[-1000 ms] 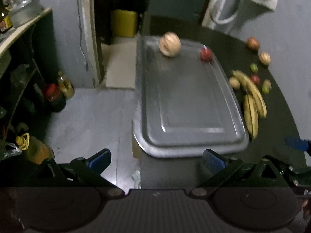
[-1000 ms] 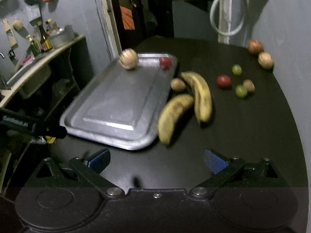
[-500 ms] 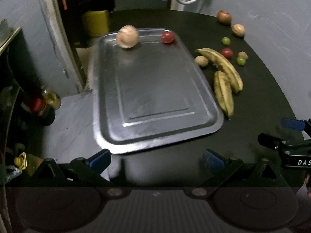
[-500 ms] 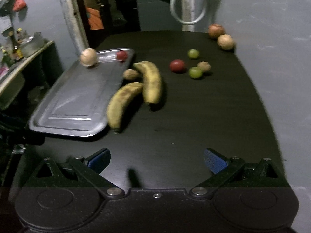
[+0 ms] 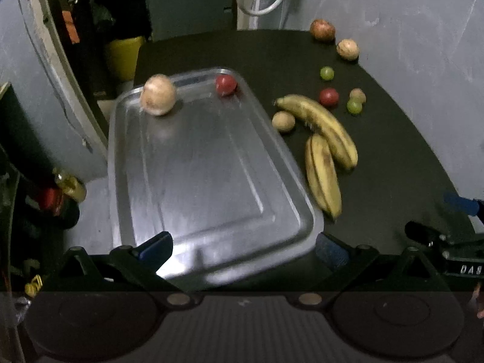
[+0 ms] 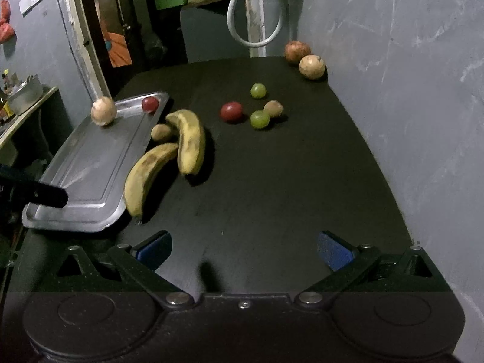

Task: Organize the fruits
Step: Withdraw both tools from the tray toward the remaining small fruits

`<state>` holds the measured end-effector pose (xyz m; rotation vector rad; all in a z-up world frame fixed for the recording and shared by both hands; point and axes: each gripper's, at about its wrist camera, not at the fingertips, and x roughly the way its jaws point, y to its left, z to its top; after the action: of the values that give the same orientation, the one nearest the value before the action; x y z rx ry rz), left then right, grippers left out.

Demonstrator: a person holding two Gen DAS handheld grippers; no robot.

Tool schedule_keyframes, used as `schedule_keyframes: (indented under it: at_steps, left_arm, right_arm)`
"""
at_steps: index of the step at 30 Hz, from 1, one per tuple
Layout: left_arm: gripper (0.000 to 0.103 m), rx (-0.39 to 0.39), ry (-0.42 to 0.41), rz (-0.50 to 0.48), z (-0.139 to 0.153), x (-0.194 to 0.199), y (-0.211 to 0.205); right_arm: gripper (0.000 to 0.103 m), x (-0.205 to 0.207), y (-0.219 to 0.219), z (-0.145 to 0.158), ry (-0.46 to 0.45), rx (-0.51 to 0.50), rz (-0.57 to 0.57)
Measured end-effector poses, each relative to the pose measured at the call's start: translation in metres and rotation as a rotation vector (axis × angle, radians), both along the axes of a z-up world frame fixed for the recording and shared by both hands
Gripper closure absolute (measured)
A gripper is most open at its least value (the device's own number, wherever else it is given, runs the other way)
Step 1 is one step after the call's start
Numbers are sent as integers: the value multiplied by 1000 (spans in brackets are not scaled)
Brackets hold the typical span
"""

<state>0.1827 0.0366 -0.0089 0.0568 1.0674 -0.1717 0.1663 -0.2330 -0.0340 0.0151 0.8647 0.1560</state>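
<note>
I swing both grippers, left (image 5: 242, 245) and right (image 6: 243, 245), back over the table (image 6: 287, 181), jaws wide and empty, so the bananas (image 6: 169, 154) beside the tray's (image 6: 90, 163) right edge come within reach.

Tray (image 6: 90, 163) left on table (image 6: 272, 181); two fruits at its far end; bananas (image 6: 169, 154) just right of it

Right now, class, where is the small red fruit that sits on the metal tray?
The small red fruit sits in the metal tray's far right corner, right of the large tan fruit.
</note>
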Motion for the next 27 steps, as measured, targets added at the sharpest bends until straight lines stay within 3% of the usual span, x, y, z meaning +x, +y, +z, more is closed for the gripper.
schedule_keyframes:
  at_steps: [6, 12, 20, 27]
  left_arm:
    - [1, 23, -45, -53, 5, 26, -12]
    - [1, 96, -82, -189, 4, 49, -25]
    - [1, 68, -75, -289, -3, 57, -28]
    - [1, 122, -128, -350, -7, 76, -30]
  right_arm:
    - [1, 18, 2, 3, -19, 0, -9]
    - [1, 31, 2, 9, -39, -5, -23]
    - [1, 49, -5, 2, -12, -20, -57]
    - [1, 73, -8, -4, -21, -24, -108]
